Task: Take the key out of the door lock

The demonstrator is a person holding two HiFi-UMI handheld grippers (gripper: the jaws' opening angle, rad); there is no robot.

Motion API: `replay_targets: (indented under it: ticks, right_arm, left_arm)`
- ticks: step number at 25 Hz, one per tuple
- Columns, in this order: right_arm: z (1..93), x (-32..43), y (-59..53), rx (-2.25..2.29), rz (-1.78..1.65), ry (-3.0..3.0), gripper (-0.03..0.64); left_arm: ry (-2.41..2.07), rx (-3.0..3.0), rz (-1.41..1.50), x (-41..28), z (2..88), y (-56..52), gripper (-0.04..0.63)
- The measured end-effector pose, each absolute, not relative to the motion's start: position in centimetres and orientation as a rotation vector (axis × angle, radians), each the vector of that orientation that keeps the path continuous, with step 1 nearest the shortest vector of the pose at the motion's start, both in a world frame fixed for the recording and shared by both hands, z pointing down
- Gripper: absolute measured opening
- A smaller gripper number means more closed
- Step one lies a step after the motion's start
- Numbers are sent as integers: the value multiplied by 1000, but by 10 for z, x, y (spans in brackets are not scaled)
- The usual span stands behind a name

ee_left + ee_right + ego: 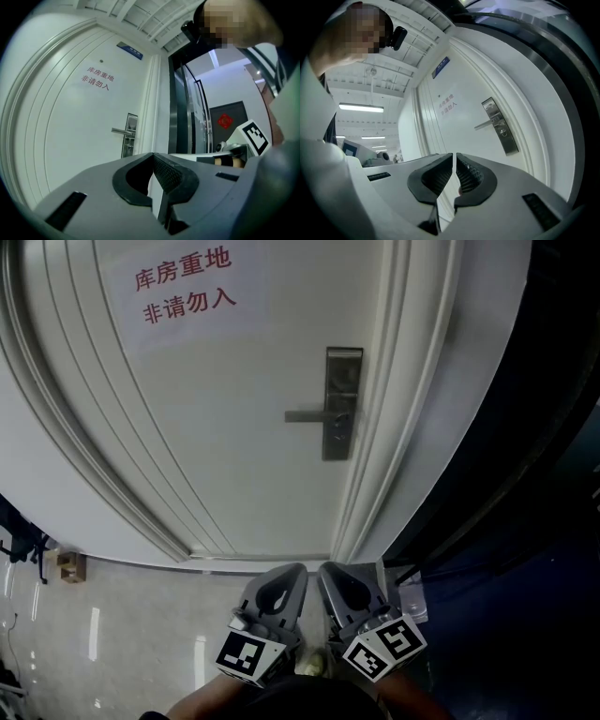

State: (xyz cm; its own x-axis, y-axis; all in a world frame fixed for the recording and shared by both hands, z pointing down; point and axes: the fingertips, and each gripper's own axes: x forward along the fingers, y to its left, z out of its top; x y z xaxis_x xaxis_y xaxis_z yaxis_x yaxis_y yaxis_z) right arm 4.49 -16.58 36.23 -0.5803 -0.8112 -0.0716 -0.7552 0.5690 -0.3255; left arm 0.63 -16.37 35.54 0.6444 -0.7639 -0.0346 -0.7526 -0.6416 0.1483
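A white door [234, 427] bears red printed characters and a metal lock plate [341, 404] with a lever handle [309, 415] pointing left. The plate also shows in the left gripper view [129, 135] and the right gripper view [500, 126]. A small fitting sits below the lever, but I cannot make out the key itself. Both grippers hang low, close to the person's body and well short of the door. My left gripper [281, 579] [153, 154] is shut with nothing in it. Beside it, my right gripper [336, 577] [454, 154] is shut too, also holding nothing.
A dark frame with glass panels [525, 456] runs along the door's right side. On the glossy tiled floor at the left stands a small cardboard box [70, 565]. The right gripper's marker cube [253, 135] shows in the left gripper view.
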Motion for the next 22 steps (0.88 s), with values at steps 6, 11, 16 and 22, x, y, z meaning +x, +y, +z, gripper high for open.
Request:
replay_targets:
  ticks: [6, 11, 16, 22]
  right_arm:
    - [373, 49, -211, -1330, -496, 2525, 17]
    - [378, 81, -274, -1321, -739, 2293, 17]
    - [400, 117, -352, -1182, -1153, 1870, 18]
    - [406, 130, -411, -1080, -1218, 1559, 43]
  left_arm:
    - [-1237, 2756, -169, 9, 355, -211, 6]
    - [-1185, 2785, -188, 14, 350, -250, 6]
    - [-1159, 2775, -182, 10, 354, -285, 6]
    - [-1143, 2752, -159, 1, 366, -316, 6]
